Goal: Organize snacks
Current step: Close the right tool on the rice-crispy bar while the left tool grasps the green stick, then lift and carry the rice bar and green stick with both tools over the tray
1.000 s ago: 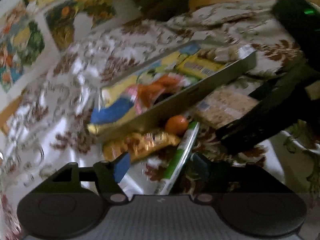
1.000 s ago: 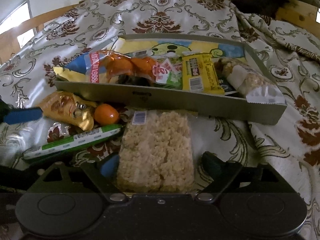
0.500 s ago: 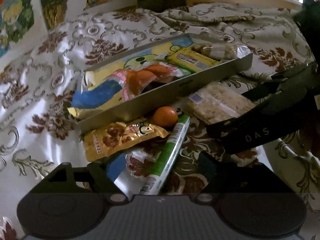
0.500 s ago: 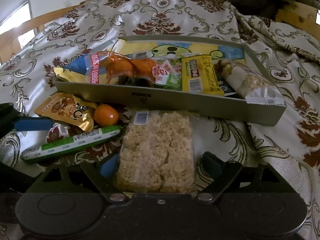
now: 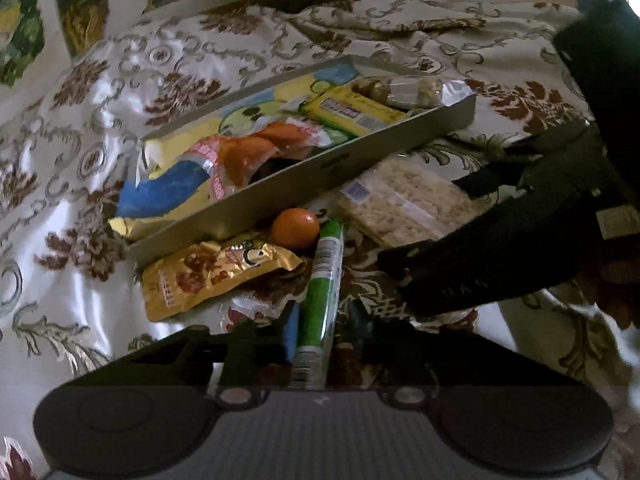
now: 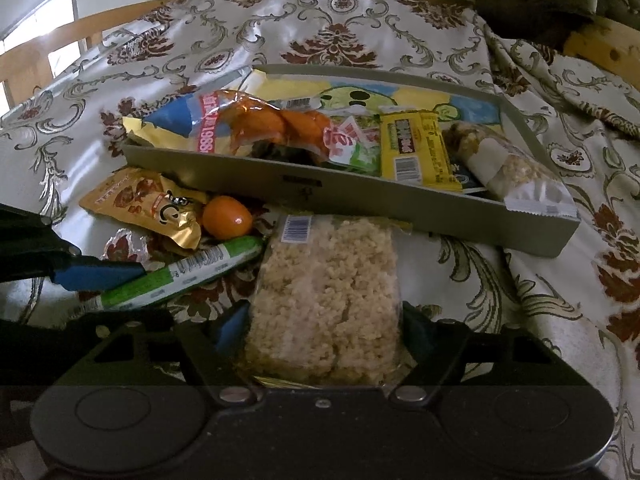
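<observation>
The left gripper (image 5: 326, 332) has its fingers closed on one green stick pack (image 5: 322, 292) — a slim tube with white barcoded ends, lying lengthwise between them. The right gripper (image 6: 324, 328) has its fingers pressed against both sides of one puffed-rice slab (image 6: 326, 292), pale and knobbly in clear wrap with a barcode label at its far end. Ahead of both pairs of fingers sits one grey tray (image 6: 360, 200) on the patterned bedspread (image 6: 340, 20), holding several wrapped snacks, among them one yellow bar (image 6: 414, 148). Between tray and fingers lie one gold pouch (image 5: 212, 272) and one small orange (image 5: 295, 228), touching.
</observation>
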Available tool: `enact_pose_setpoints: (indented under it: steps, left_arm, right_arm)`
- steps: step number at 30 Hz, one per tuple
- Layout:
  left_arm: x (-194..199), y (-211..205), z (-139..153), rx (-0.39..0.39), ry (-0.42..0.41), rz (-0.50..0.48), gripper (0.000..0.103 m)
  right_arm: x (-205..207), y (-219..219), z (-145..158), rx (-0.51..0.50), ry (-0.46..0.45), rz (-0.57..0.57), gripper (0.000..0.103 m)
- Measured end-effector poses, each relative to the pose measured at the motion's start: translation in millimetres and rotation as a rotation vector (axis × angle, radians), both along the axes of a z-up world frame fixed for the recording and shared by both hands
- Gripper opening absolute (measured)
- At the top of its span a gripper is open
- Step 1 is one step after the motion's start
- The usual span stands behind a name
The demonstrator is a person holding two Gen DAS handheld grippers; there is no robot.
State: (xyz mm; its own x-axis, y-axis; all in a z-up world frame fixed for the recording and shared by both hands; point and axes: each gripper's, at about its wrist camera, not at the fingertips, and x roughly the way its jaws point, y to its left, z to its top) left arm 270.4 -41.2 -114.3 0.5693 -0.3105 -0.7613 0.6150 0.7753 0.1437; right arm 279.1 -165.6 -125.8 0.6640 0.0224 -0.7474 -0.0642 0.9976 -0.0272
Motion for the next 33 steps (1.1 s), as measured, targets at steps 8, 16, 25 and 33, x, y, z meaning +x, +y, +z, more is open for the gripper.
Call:
enact_pose_setpoints:
  steps: [8, 16, 25, 33]
  left_arm:
    - [13.5, 10.0, 4.4, -0.099, 0.118, 0.144, 0.024]
    - [19.2, 17.6, -2.2, -0.161, 0.136, 0.177, 0.029]
    - [10.6, 16.5, 4.5, -0.183, 0.164, 0.212, 0.02]
    - [-3.7, 31.8, 13.0, -0.266, 0.269, 0.301, 0.02]
  right_arm:
    - [-3.4, -4.1, 5.6, 0.035, 0.032, -0.005, 0.077]
    - [-3.7, -13.7, 7.4, 0.074, 0.038, -0.029, 0.077]
    - [-10.7, -26.3, 19.5, 0.131, 0.031, -0.049, 0.076]
    - [-28.7, -34.7, 29.6, 0.198, 0.046, -0.049, 0.076]
